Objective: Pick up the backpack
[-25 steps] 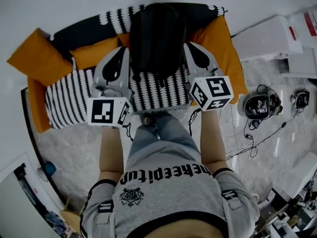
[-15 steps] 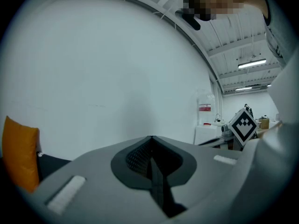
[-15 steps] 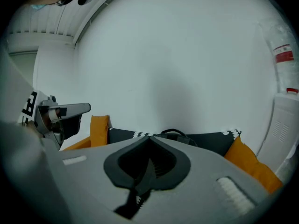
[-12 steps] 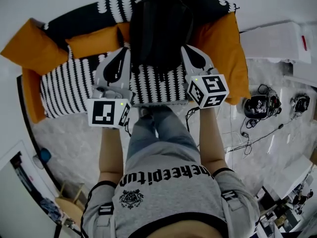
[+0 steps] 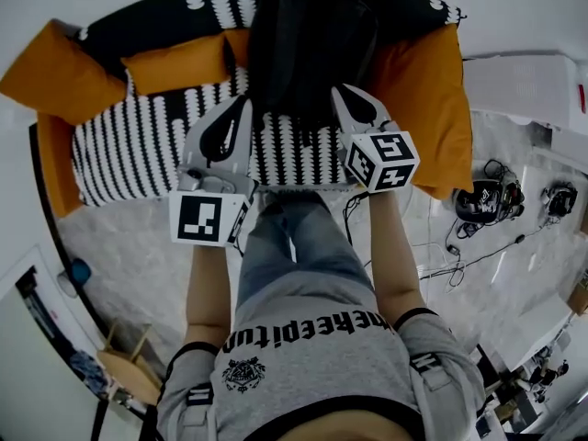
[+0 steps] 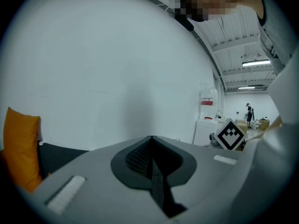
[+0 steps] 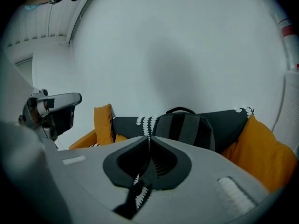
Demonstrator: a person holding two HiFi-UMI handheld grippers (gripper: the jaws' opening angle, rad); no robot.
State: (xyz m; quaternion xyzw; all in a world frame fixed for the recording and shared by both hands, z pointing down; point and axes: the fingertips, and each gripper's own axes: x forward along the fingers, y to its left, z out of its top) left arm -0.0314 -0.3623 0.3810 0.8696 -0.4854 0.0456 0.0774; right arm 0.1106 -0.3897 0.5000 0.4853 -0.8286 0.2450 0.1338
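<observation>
The black backpack [image 5: 308, 49] stands upright at 12 o'clock against the back of the striped sofa [image 5: 138, 150], with an orange cushion [image 5: 423, 99] at its 3 o'clock. The left gripper [image 5: 244, 104] at 11 o'clock and the right gripper [image 5: 340, 92] at 1 o'clock hover just before it, each with its fingers together on nothing.

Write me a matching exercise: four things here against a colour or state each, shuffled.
1 backpack
2 cushion
3 sofa seat
4 right claw

A orange
B shut, empty
C black
D black-and-white stripes

Pairs: 1-C, 2-A, 3-D, 4-B
</observation>
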